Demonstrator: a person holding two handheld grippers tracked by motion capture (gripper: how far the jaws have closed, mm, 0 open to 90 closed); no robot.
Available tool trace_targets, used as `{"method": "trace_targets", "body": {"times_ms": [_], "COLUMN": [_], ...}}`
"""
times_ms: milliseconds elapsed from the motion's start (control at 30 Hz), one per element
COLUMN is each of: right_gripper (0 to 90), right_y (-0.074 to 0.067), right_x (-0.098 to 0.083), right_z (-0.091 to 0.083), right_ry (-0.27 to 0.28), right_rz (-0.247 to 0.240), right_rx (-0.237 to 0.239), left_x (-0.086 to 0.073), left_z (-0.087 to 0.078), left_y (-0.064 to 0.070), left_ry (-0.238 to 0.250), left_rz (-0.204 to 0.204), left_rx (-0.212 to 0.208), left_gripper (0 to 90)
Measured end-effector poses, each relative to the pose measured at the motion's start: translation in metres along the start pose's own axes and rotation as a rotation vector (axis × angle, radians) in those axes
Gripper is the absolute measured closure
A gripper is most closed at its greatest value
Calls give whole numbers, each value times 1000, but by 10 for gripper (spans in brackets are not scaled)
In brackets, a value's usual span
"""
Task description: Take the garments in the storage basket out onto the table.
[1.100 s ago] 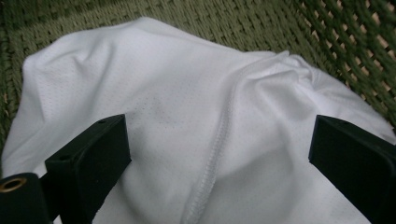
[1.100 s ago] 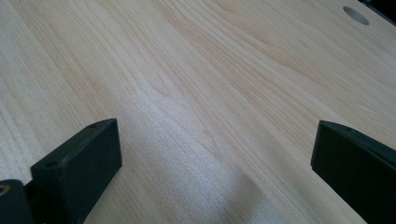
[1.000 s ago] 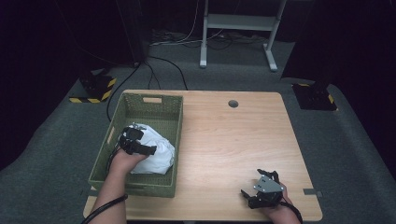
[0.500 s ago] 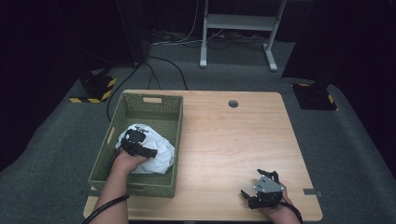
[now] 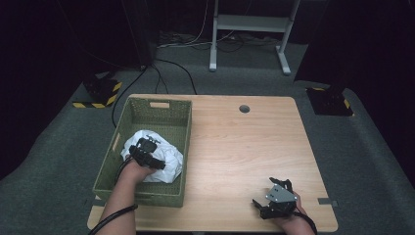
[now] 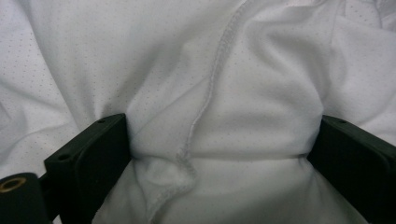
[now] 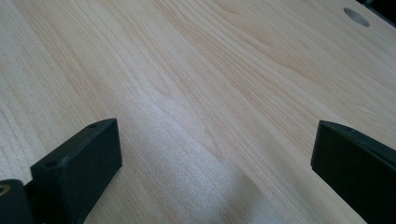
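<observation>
A crumpled white cloth (image 5: 170, 160) lies in the green slatted basket (image 5: 157, 104) on the left side of the wooden table (image 5: 235, 147). My left gripper (image 5: 148, 147) is down in the basket, pressed into the cloth. In the left gripper view the white cloth (image 6: 224, 84), with a stitched seam, bulges between the two wide-apart jaws of the left gripper (image 6: 224, 140), which is open. My right gripper (image 5: 270, 192) rests near the table's front right edge, open. Between its jaws, the right gripper (image 7: 217, 154) has bare wood.
A round cable hole (image 5: 244, 108) sits at the table's far edge, also seen as the hole (image 7: 356, 16) in the right gripper view. Behind the table stand a white frame (image 5: 249, 24) and cables on the grey floor. The basket's walls surround my left hand.
My left gripper has sunk slightly deeper into the cloth, toward the person. The right gripper has stayed where it was.
</observation>
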State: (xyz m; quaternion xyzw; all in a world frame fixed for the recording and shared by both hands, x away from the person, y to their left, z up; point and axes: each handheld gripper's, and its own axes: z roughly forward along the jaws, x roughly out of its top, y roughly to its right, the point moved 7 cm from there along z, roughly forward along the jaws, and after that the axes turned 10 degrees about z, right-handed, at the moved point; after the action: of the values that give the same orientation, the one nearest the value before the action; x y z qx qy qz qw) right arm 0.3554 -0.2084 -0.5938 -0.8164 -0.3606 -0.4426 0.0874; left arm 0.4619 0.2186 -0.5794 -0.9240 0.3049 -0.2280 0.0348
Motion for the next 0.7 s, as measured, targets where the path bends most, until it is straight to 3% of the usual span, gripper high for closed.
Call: {"method": "trace_targets", "body": {"times_ms": [133, 200, 233, 500, 600, 700], "right_gripper": [13, 13, 13, 13, 13, 13], "right_y": [0, 0, 0, 0, 0, 0], "right_x": [0, 0, 0, 0, 0, 0], "right_z": [0, 0, 0, 0, 0, 0], "right_ry": [1, 1, 1, 2, 2, 4], "right_rz": [-2, -2, -2, -4, -4, -7], "right_rx": [0, -1, -1, -1, 0, 1], "left_x": [0, -1, -1, -2, -1, -1], "left_z": [-1, -2, -3, -7, -8, -11], "left_y": [-1, -3, -3, -7, -10, -15], "left_ry": [-3, -12, -15, -23, -24, -5], "left_rz": [7, 22, 26, 32, 27, -20], "left_rx": [9, 36, 39, 69, 84, 77], "left_gripper": [126, 158, 219, 396, 475, 540]}}
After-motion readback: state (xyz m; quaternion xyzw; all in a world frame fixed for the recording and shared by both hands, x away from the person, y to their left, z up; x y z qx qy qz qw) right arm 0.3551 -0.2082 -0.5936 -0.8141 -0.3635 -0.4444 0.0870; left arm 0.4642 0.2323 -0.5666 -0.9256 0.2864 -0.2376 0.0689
